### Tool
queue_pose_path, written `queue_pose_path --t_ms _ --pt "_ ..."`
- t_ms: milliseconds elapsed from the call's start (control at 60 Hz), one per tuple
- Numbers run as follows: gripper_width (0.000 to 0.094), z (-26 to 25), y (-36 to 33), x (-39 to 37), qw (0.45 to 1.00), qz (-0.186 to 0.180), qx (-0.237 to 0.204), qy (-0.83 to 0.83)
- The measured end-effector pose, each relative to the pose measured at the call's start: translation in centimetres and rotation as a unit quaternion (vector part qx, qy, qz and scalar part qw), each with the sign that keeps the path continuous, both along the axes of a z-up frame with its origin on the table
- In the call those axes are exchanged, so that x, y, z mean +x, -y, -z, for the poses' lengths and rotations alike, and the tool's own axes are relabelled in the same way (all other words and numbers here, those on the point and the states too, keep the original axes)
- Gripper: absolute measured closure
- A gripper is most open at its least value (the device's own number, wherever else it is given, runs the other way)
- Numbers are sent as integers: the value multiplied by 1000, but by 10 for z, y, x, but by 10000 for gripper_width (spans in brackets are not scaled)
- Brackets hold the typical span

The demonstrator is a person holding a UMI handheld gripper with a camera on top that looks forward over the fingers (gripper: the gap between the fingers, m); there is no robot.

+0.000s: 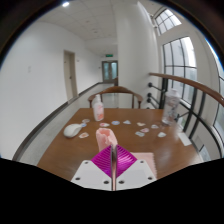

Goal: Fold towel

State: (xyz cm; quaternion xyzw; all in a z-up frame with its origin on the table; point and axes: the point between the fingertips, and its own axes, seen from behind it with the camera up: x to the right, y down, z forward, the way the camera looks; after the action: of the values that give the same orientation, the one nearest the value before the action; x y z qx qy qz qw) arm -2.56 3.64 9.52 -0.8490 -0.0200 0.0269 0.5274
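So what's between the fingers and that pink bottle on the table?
Only bare brown wooden tabletop lies between the shut fingers and the pink plastic bottle, as the gripper view shows.

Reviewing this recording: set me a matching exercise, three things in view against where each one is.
Things:
1. pink container
2. white rounded object
3. tan door

Places:
a. in the wall beyond the table
b. on the table, left of the pink container
c. standing near the table's far edge

Pairs: 1-c, 2-b, 3-a.

The gripper has its jaws shut, with the pads together.
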Motion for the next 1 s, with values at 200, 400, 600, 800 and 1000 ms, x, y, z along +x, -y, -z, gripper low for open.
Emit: queue_pose_path --t_ms 200,400,600,800,1000 --pt "906 45 10 102 997 52 -57 -4" --pt "129 80 13 130 995 59 -81 12" --pt "112 41 39 134 998 61 -26 16" --pt "101 1 108 102 999 38 37 -1" --pt "92 -1 177 78 997 31 73 -7"
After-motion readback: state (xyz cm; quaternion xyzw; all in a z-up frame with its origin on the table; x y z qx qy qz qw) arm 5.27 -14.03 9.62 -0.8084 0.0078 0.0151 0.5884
